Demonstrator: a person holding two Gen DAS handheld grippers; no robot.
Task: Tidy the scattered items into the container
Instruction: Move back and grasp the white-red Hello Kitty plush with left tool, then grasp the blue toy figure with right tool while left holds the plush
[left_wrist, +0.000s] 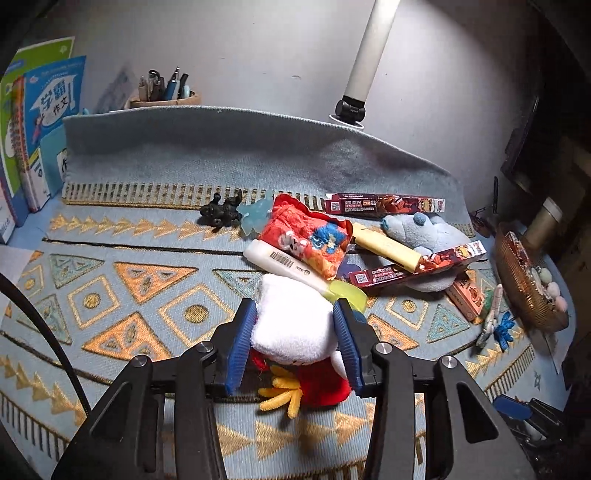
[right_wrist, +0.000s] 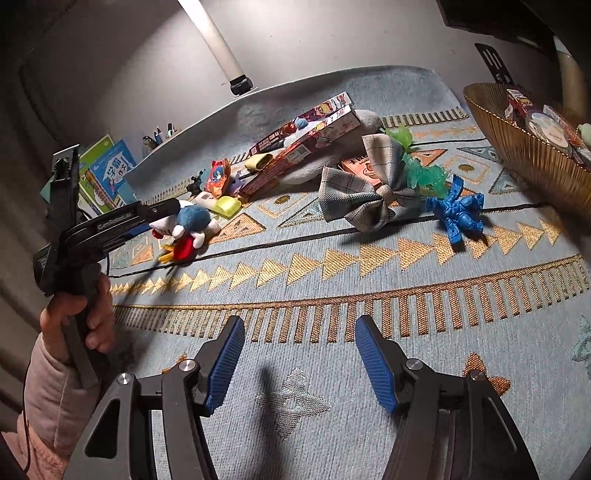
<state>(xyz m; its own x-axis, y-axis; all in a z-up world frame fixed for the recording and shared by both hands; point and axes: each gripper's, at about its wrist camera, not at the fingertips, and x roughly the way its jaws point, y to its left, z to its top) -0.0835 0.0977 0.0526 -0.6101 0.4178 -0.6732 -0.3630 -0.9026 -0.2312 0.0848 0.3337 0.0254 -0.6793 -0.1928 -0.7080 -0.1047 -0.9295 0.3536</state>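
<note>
- The left gripper (left_wrist: 295, 325) has its blue ribbed pads pressed against both flanks of a small plush duck with a white body, blue cap, red bow and yellow felt feet (left_wrist: 291, 321); the jaws are narrowed onto it and dent the fabric slightly, so I'd call it gripped.
- From the right wrist view the duck (right_wrist: 188, 229) looks just off or barely resting on the pale blue woven rug with gold triangles (right_wrist: 332, 266); I cannot tell which.
- The right gripper (right_wrist: 299, 354) hangs about half open over bare rug with nothing between its pads.
- The container, a ribbed amber glass bowl (right_wrist: 524, 162), sits at the far right edge of the rug, well apart from the duck, and already holds a few small items.
- Risk one, as I judge it: the plush is soft and the pads hold only its body, so it could squeeze out or swing loose on the long carry across the table.
- Risk two: the path to the bowl passes over the heap of clutter, namely a red snack packet (left_wrist: 306, 236), long printed card boxes (left_wrist: 417, 267), a grey checked fabric bow (right_wrist: 365, 184) and a blue plastic figure (right_wrist: 458, 214). A low carry could drag the duck's dangling feet through them and scatter things further.
- Risk three: the bowl's rim is high and flared; a careless drop at the edge could let the duck roll off outside.
</note>
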